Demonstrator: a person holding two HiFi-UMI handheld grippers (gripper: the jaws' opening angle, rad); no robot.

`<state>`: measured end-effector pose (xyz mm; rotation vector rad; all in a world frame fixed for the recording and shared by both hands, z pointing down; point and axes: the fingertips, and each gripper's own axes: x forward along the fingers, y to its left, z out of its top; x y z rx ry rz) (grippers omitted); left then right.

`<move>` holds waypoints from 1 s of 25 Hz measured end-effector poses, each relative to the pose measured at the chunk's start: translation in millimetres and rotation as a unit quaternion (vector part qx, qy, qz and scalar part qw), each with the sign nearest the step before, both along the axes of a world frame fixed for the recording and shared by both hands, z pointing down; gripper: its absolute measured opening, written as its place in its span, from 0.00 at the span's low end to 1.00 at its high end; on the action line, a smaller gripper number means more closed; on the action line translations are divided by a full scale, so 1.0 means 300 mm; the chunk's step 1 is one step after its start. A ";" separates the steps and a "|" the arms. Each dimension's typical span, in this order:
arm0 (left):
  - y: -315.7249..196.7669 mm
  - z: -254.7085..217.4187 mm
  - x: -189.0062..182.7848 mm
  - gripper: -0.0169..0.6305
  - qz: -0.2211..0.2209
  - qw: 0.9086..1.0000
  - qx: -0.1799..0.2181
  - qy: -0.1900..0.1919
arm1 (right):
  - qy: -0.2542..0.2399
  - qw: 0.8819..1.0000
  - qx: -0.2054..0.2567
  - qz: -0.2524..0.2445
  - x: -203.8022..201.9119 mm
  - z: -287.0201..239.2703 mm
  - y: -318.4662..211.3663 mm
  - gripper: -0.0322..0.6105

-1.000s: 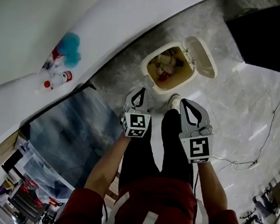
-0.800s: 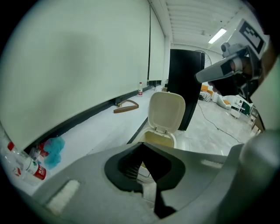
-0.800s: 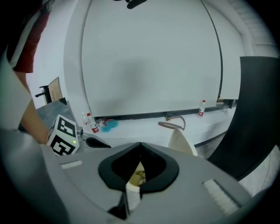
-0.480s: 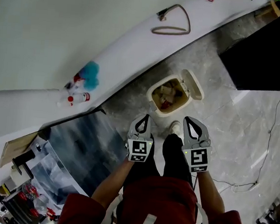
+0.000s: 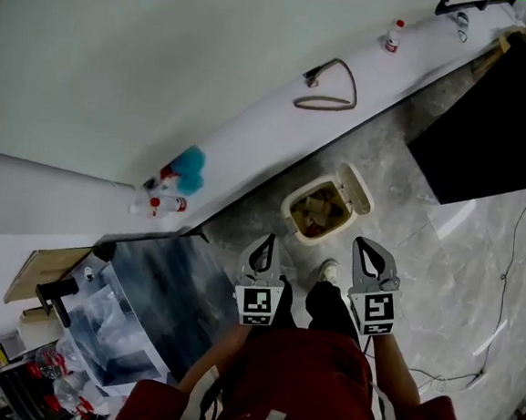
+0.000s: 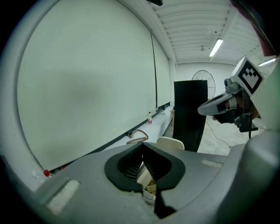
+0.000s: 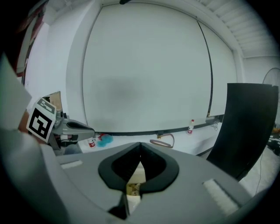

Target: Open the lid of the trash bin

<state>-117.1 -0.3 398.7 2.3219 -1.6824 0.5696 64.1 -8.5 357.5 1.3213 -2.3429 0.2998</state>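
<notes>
The cream trash bin [image 5: 293, 201] stands on the marble floor beside a long white counter, its lid [image 5: 357, 189] flipped up and back, with litter showing inside. Both grippers hang close to my body, well short of the bin and touching nothing. My left gripper [image 5: 264, 243] is shut and empty; in the left gripper view its jaws [image 6: 142, 148] meet, with the bin [image 6: 148, 187] and lid [image 6: 170, 142] beyond. My right gripper [image 5: 375, 251] is also shut and empty; the bin [image 7: 133, 187] shows through its jaws [image 7: 140, 146].
The white counter [image 5: 252, 130] carries a blue object [image 5: 191, 162], small bottles [image 5: 158, 204], a looped cable [image 5: 332, 88] and a far bottle [image 5: 393, 35]. A black panel [image 5: 490, 124] stands right of the bin. A thin cord [image 5: 515, 238] trails over the floor. My shoe [image 5: 329, 271] is near the bin.
The head view has pulled away, so the bin looks smaller and farther off. Both grippers stay shut near my body, and the lid stays open.
</notes>
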 end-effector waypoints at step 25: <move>0.034 -0.731 0.057 0.03 -0.043 0.970 0.239 0.013 | -0.062 0.974 0.217 0.005 0.136 -0.651 -0.071 0.05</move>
